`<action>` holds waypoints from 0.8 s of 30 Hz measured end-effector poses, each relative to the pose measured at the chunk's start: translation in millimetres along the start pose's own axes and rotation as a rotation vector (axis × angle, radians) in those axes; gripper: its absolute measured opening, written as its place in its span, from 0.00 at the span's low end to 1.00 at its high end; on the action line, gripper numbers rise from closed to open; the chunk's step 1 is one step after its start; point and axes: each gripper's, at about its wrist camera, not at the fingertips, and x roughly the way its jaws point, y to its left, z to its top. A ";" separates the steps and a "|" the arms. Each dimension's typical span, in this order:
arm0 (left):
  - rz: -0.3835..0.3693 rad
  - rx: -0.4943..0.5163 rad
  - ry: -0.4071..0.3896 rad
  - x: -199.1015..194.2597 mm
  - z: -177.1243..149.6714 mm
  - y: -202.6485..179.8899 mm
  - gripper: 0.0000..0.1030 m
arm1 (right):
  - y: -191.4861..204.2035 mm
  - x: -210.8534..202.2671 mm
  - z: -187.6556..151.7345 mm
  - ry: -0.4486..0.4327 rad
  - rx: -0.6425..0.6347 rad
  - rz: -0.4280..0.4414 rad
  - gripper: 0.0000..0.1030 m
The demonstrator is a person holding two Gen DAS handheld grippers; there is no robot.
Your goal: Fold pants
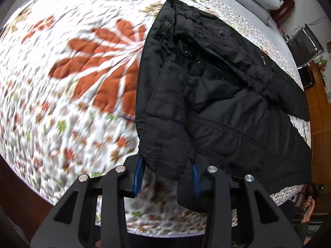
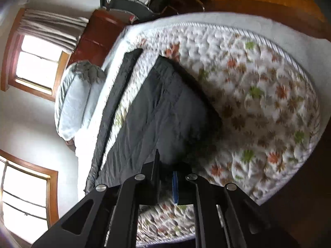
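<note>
Left claw (image 1: 167, 173): blue pads spread, a hem edge of the black padded pants (image 1: 217, 103) hanging between them; grip not confirmed. Pants lie on the floral quilt (image 1: 72, 82), long axis running straight away from the claw toward the pillow (image 2: 72, 103). Right claw (image 2: 165, 177) pressed together on dark fabric at the near edge. Bedroom, windows (image 2: 39, 64) beyond the pants, wood floor (image 1: 318, 103).
</note>
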 end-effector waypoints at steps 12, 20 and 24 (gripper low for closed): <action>0.254 0.192 -0.114 -69.5 20.0 -32.9 0.96 | 95.6 -35.4 58.6 0.040 -0.359 -0.337 0.87; 0.068 0.223 -0.118 -25.6 194.6 -65.4 0.96 | 232.6 112.2 186.8 0.147 -0.439 -0.092 0.87; 0.010 0.120 -0.051 24.0 251.7 -51.3 0.96 | 266.0 194.1 220.9 0.230 -0.473 -0.126 0.87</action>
